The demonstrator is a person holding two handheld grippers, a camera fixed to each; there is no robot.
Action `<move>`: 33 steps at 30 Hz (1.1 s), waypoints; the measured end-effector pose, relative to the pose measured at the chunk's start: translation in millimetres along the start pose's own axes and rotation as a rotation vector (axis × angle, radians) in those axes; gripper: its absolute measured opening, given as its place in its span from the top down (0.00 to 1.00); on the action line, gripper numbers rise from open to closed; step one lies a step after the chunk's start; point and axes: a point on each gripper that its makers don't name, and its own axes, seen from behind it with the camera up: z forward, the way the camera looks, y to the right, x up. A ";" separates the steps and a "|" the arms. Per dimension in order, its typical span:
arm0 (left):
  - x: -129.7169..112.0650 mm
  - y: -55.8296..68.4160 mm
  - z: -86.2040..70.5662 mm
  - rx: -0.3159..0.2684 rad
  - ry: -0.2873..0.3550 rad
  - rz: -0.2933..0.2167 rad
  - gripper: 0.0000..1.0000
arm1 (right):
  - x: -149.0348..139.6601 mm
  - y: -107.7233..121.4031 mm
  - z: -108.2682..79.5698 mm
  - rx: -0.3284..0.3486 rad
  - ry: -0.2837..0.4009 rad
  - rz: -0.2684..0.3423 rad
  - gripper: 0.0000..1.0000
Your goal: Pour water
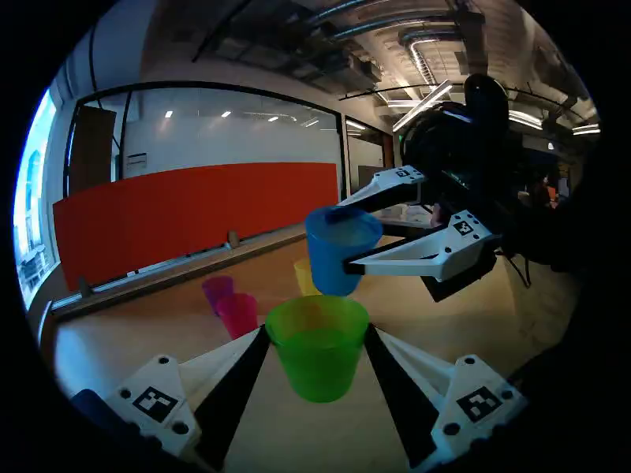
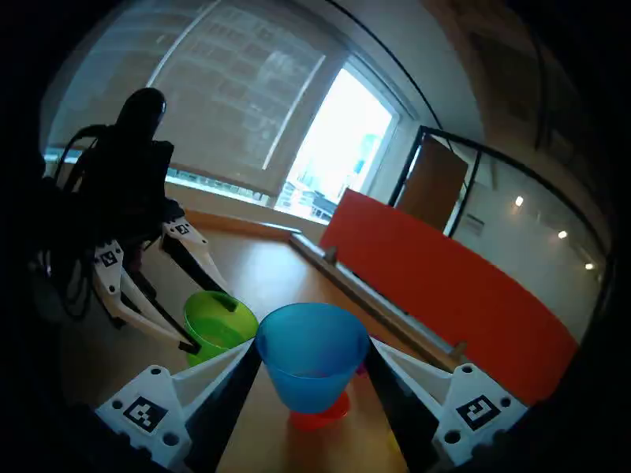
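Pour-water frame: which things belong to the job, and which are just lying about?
In the job: green cup, held in the left tongs; blue cup, held in the right tongs.
Lying about: pink cup, purple cup, yellow cup, all standing on the table.

No readable text, number or brand. Black-and-white square markers (image 1: 154, 403) on left gripper (image 1: 318, 335) at 7 and 5 o'clock, same on right gripper (image 2: 313, 347); coded patterns, no letters.
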 end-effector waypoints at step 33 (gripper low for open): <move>-41.5 -17.9 20.3 0.012 -0.132 -0.013 0.13 | -93.6 -16.0 -3.9 0.151 -0.243 0.362 0.08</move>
